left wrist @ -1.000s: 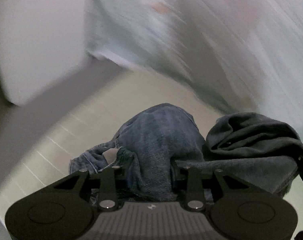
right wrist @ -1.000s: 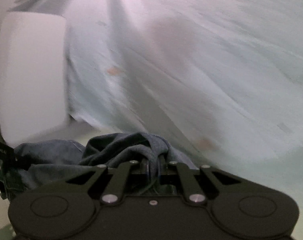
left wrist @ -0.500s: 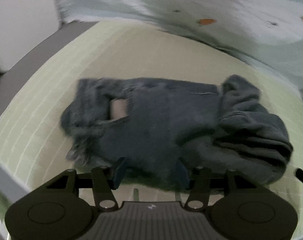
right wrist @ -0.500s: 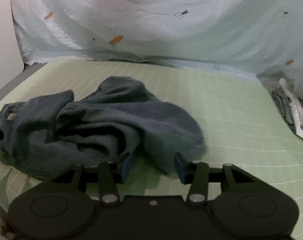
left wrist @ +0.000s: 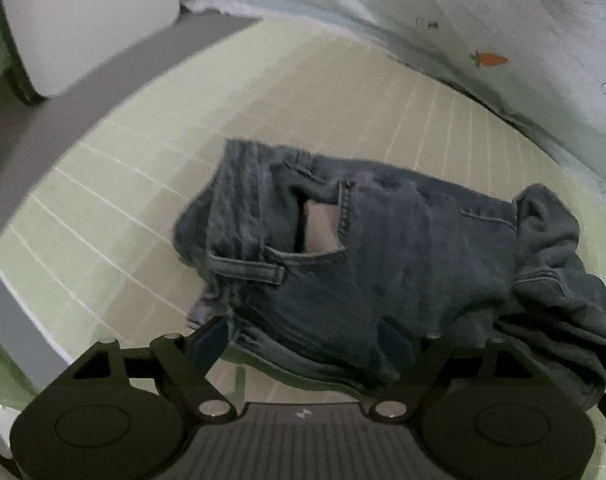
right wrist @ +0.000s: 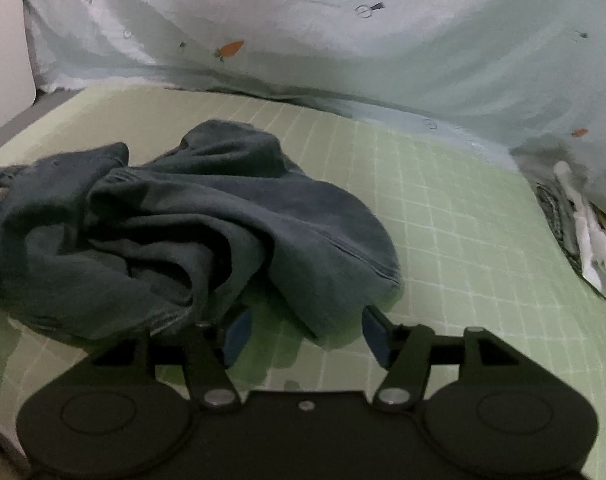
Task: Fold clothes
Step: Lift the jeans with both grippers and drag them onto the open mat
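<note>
Both grippers stand wide with nothing between their fingers. We see the left gripper [left wrist: 303, 340] at the bottom of the left wrist frame, its blue pads spread to either side of the near hem of the jeans [left wrist: 383, 248]. Whether a pad touches the denim we cannot tell. The jeans lie bunched on the green grid mat [left wrist: 143, 168], filling the centre and right of that frame, with the waistband toward the left and a pale lining patch showing at a pocket opening near the middle. Their right end is rolled into thick folds.

In the right wrist frame the right gripper [right wrist: 303, 332] sits at the bottom centre, pads parted just in front of the nearest fold of the jeans [right wrist: 191, 224], which fill the left and centre. The mat [right wrist: 463, 240] is bare to the right of them. A pale sheet [right wrist: 343, 52] printed with small carrots hangs across the top of both frames, meeting the mat along its far edge. At the right edge of the right wrist frame lies a small heap of other cloth [right wrist: 579, 232], white and dark patterned, well apart from the jeans. A white panel [left wrist: 87, 20] stands in the upper left of the left wrist frame.
</note>
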Tool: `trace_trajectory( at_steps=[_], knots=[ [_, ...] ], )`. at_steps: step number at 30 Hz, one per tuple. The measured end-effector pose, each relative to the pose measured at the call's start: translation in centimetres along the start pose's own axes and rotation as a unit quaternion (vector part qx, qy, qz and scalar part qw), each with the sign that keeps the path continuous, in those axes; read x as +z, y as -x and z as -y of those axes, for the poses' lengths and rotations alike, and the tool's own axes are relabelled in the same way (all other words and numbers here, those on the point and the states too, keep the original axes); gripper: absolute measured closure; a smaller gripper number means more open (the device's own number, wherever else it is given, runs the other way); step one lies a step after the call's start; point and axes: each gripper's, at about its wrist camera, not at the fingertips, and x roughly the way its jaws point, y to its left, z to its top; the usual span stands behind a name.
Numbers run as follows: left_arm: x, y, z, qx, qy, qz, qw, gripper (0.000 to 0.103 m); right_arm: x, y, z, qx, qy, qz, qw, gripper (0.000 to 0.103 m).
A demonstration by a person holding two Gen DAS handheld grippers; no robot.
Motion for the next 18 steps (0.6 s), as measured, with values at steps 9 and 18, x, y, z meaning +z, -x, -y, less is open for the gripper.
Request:
trace_trajectory(
  at_steps=[9, 18],
  knots=[
    [2.8, -5.8, 0.4, -0.010, 0.036, -0.055, 0.9978, 0.021, 2.5, -5.9, -0.9, -0.006, 0.028, -0.035, 0.999, 0.057],
    [9.2, -10.8, 6.0, 0.011, -0.026, -0.027, 0.9992, 0.065, 7.6, -13.7, -0.2, -0.024, 0.025, -0.057, 0.998, 0.098]
  ],
)
